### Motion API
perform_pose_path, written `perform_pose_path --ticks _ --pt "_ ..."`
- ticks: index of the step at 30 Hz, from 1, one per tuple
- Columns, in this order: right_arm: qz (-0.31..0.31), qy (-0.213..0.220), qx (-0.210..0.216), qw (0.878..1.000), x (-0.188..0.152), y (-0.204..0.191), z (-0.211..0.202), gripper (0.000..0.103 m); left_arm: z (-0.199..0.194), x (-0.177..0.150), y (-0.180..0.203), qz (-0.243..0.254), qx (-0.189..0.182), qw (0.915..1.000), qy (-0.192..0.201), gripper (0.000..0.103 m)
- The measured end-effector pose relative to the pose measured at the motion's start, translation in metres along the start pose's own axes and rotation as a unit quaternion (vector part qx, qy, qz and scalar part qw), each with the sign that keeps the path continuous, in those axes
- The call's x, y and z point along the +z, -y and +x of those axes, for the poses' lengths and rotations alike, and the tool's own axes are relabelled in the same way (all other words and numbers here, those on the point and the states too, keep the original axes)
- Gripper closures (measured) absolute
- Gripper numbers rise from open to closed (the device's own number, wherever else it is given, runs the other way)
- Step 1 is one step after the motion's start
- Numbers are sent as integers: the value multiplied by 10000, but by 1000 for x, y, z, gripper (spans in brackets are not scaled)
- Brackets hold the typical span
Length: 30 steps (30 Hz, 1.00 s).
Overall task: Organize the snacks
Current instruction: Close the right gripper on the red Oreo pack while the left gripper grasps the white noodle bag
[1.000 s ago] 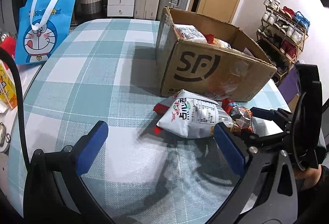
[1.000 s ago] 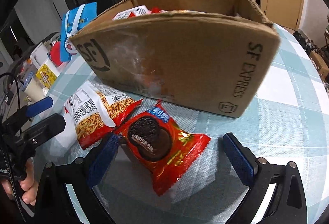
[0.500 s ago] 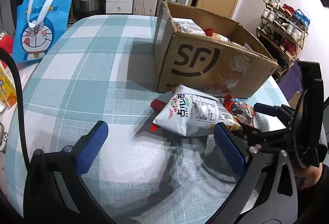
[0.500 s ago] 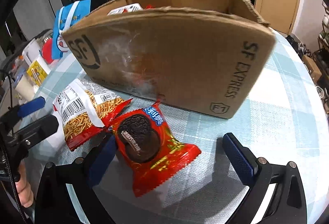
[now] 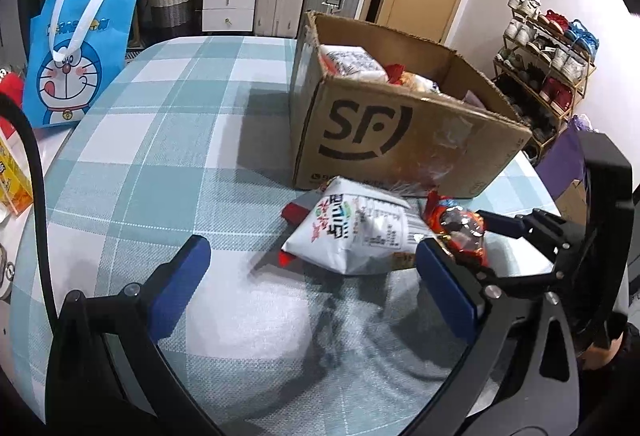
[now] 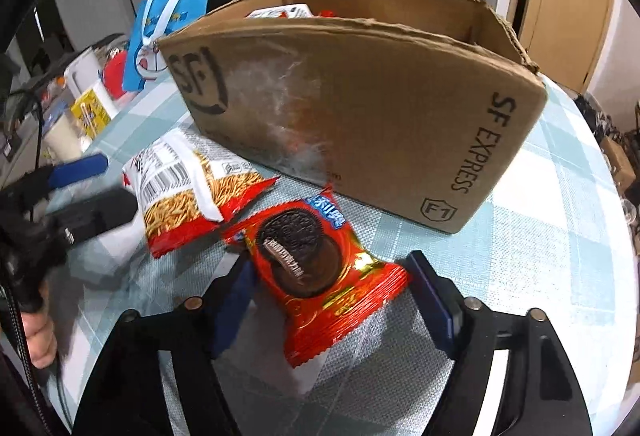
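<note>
Cardboard forms the open-topped box (image 6: 360, 108) that stands on the checked tablecloth (image 5: 168, 140); it is printed with an "SF" logo on one wall and "SF EXPRESS" on the adjoining wall. Several snack packets (image 5: 352, 62) lie inside it, visible over the rim in the left wrist view.

Right gripper (image 6: 332, 288): the jaws are closed in on a red cookie packet (image 6: 316, 264). Both blue fingers (image 6: 430, 300) press against the packet's sides, one on each flank. The packet is tilted, its upper end toward the box and its lower crimped end between the gripper arms. It sits just in front of the box wall, apart from it. Whether its lower end touches the cloth cannot be determined. In the left wrist view the same packet (image 5: 460, 232) appears between the right gripper's fingers, just beside the white packet.

Left gripper (image 5: 312, 276): the jaws stand wide apart and hold nothing. The blue pads (image 5: 180, 276) frame bare cloth, with the right-hand pad near the corner of a white noodle-snack packet (image 5: 352, 232).

The noodle-snack packet (image 6: 192, 188) lies flat on the cloth, close to the front wall of the box and just beside the cookie packet; their edges appear to touch or overlap slightly.

A blue cartoon-print tote bag (image 5: 76, 60) stands upright at the far left edge of the table, well apart from the box. A shoe rack (image 5: 548, 76) stands against the wall beyond the box.
</note>
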State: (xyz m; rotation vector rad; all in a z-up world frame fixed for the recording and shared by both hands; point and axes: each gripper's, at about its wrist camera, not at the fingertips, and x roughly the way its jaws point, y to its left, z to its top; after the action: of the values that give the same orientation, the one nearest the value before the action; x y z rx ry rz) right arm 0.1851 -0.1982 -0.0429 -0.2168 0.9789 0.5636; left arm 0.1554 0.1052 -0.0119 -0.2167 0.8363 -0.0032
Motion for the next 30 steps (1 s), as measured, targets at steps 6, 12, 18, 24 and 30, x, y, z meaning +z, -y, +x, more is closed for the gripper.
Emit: perform_pose_path --ticks 6,12,18,24,30 --pt "-151 148 78 9997 -6 -8 -9 44 -2 6 5 55 -60 10000 27 1" --pt "-144 317 234 9991 -16 -10 -20 54 0 9 14 162 -156 9997 -40 1" --pt "23 490 220 9986 -24 4 -41 54 9 15 29 379 -251 9989 -140 1" --pt "215 561 172 9980 -30 23 -53 54 31 17 42 563 -78 9976 -405 1" --pt "342 539 156 9978 -34 30 -53 54 43 11 46 717 146 9961 -497 7"
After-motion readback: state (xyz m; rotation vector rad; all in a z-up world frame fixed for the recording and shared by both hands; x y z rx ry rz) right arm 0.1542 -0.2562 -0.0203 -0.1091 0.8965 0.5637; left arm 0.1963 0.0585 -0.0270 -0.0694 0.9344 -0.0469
